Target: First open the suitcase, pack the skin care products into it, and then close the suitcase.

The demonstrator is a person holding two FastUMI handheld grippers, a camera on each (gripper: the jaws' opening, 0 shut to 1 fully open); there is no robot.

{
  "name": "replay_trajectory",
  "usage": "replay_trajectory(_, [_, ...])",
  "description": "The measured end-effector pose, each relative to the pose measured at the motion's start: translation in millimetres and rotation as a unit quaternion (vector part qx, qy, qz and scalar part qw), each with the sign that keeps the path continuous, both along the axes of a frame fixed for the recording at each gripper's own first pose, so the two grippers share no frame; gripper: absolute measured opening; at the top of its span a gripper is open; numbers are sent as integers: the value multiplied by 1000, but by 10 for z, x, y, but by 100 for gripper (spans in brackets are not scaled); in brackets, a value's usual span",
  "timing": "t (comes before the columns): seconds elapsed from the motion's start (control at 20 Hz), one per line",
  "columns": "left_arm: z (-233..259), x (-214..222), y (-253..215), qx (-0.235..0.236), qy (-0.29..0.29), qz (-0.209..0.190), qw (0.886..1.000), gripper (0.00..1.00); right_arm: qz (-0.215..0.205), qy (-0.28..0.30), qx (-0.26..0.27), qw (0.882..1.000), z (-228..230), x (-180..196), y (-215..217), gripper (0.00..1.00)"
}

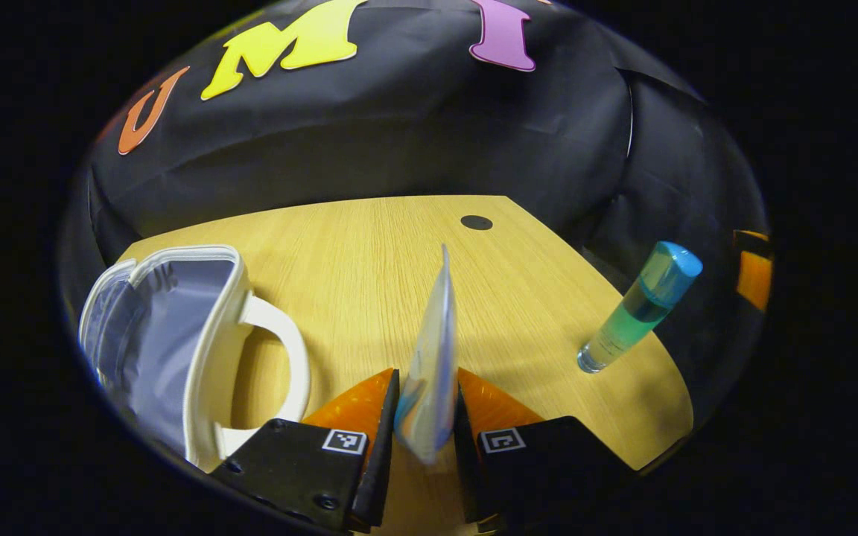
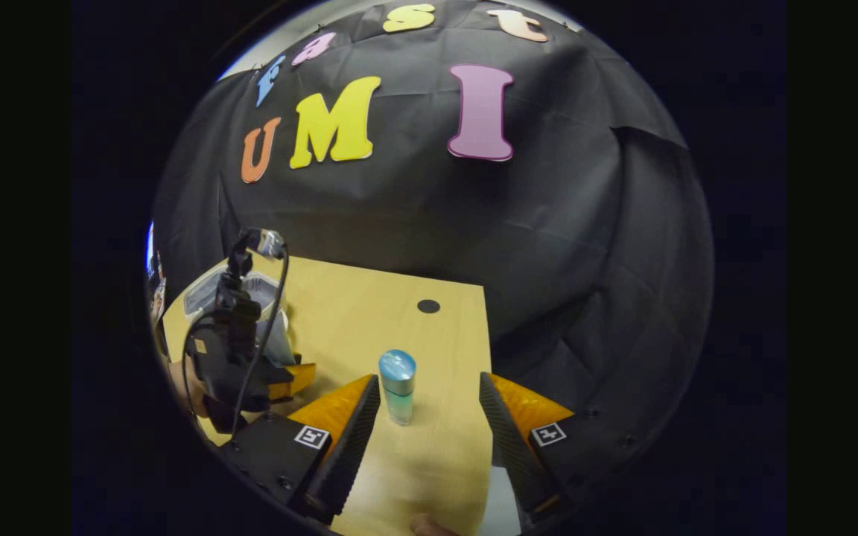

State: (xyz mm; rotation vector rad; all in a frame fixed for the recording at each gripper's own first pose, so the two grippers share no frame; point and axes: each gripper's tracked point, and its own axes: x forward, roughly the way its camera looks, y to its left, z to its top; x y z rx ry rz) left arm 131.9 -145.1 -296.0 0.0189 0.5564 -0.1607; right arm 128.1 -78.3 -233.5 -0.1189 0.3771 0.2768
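Note:
In the left gripper view my left gripper (image 1: pixel 427 406) is shut on a thin pale sachet (image 1: pixel 433 357), held upright on edge above the wooden table (image 1: pixel 369 246). The white suitcase (image 1: pixel 168 335) lies open at the left, its grey lining and white handle (image 1: pixel 284 357) showing. A clear bottle of green liquid with a blue cap (image 1: pixel 641 305) stands on the table at the right. In the right gripper view my right gripper (image 2: pixel 429 417) is open, and the same bottle (image 2: pixel 398 387) stands just ahead between its fingers. The left gripper (image 2: pixel 239 350) is seen at the left, in front of the suitcase (image 2: pixel 209 294).
A dark round hole (image 1: pixel 476 222) marks the table near its far edge. The table's right edge (image 2: pixel 485 357) runs close beside the bottle. Black cloth walls the booth behind and to the right.

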Motion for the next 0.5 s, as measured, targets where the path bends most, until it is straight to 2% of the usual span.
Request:
replay_trajectory(0.05, [115, -84, 23, 3, -6, 0, 1000, 46, 2, -1, 3, 1000, -19, 50, 70, 79])
replay_trajectory(0.1, [243, -192, 61, 6, -8, 2, 1000, 41, 4, -1, 4, 1000, -67, 86, 127, 79])
replay_trajectory(0.25, [577, -542, 198, 4, -15, 15, 1000, 40, -2, 2, 0, 1000, -277, 292, 248, 80])
replay_trajectory(0.3, [672, -671, 275, 4, -16, 22, 1000, 40, -6, 6, -3, 1000, -374, 372, 268, 80])
replay_trajectory(0.35, [762, -797, 351, 4, -17, 27, 999, 45, -10, 13, -4, 1000, -482, 432, 279, 80])
replay_trajectory(0.4, [865, -910, 459, 8, -19, 36, 999, 40, -14, 22, -3, 1000, -593, 487, 300, 79])
replay_trajectory(0.45, [963, -1036, 580, 13, -23, 45, 999, 40, -16, 34, -3, 999, -722, 522, 316, 80])
replay_trajectory(0.5, [1073, -1132, 701, 16, -29, 53, 998, 45, -18, 49, -7, 999, -871, 544, 329, 80])
